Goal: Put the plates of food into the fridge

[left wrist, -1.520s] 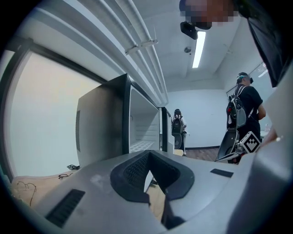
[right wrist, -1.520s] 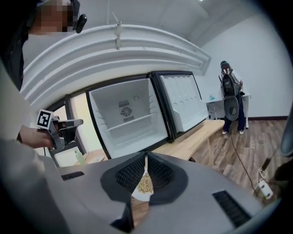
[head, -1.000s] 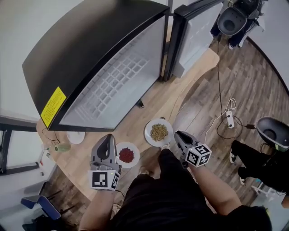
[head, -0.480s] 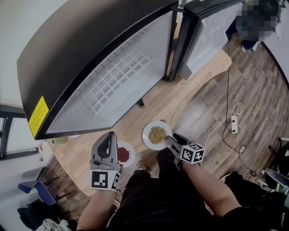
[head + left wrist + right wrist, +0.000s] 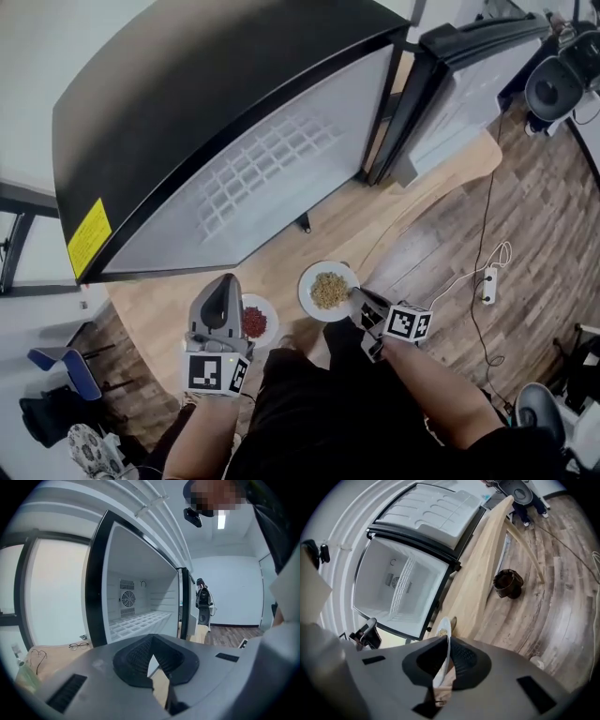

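The step in hand is the pickup of the first plate. Nearest the person, the right gripper (image 5: 359,298) has just been closing its jaws, and in its own view they are clamped on the near rim of the plate of yellow grains (image 5: 305,292), which runs edge-on between the pads (image 5: 461,660). The left gripper (image 5: 225,283) hangs just beside the plate of red food (image 5: 273,323). Its jaws are together, with only a thin slit between them and nothing held. Both plates are at the near edge of the wooden table (image 5: 281,262).

Further off, the fridge (image 5: 187,103) stands open on the table, its door (image 5: 469,75) swung wide and its white grid shelf (image 5: 140,620) bare. The next move probably calls for lifting the grain plate level, so nothing spills, then carrying it across the table onto that shelf. The red plate would follow.

Whether the gripped plate already clears the table cannot be told. The left gripper's body hides its jaw tips from the head view. Any other fridge shelves are out of sight. A dark round thing (image 5: 508,583) on the floor is too small to name.
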Tool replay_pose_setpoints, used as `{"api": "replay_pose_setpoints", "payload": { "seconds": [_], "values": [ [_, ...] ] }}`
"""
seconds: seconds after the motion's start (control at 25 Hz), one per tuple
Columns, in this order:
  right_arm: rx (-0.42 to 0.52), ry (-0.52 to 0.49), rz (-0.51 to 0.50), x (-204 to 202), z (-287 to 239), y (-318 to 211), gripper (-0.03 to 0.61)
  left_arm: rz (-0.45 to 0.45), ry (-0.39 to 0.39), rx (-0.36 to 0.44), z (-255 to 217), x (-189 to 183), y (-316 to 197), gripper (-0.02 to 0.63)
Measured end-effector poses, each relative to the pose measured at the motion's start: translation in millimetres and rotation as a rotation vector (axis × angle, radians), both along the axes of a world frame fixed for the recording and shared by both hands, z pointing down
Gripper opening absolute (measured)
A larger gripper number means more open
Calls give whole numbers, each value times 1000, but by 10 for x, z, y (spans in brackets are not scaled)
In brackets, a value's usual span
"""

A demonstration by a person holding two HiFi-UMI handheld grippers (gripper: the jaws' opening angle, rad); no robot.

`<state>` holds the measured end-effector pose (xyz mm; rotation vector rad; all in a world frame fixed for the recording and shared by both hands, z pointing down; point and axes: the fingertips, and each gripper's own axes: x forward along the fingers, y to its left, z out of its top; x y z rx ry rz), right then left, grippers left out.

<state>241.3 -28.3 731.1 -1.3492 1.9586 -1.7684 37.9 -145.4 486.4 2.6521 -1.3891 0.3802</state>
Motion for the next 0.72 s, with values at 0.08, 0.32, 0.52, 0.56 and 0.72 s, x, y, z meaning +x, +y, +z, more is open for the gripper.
{"api": "replay_pose_setpoints", "payload": {
  "seconds": [0.08,0.32,0.52,0.56,0.72],
  "values": [
    [21,-34,-5,29,-112,-72,34,-26,2,7,-12,-29,4,5],
    [49,-58,-61,12,-304,-220,32,-110,0,19,-43,-228,43,5],
    [85,-83,-73,-15,-604,-361,32,-158,-5,52,-144,-418,38,5],
    [94,-89,-73,-29,-672,-390,33,-164,-7,58,-161,-468,37,5],
    [159,-134,-64,-135,-1049,-580,32,-186,-16,69,-200,-667,21,5]
  ]
}}
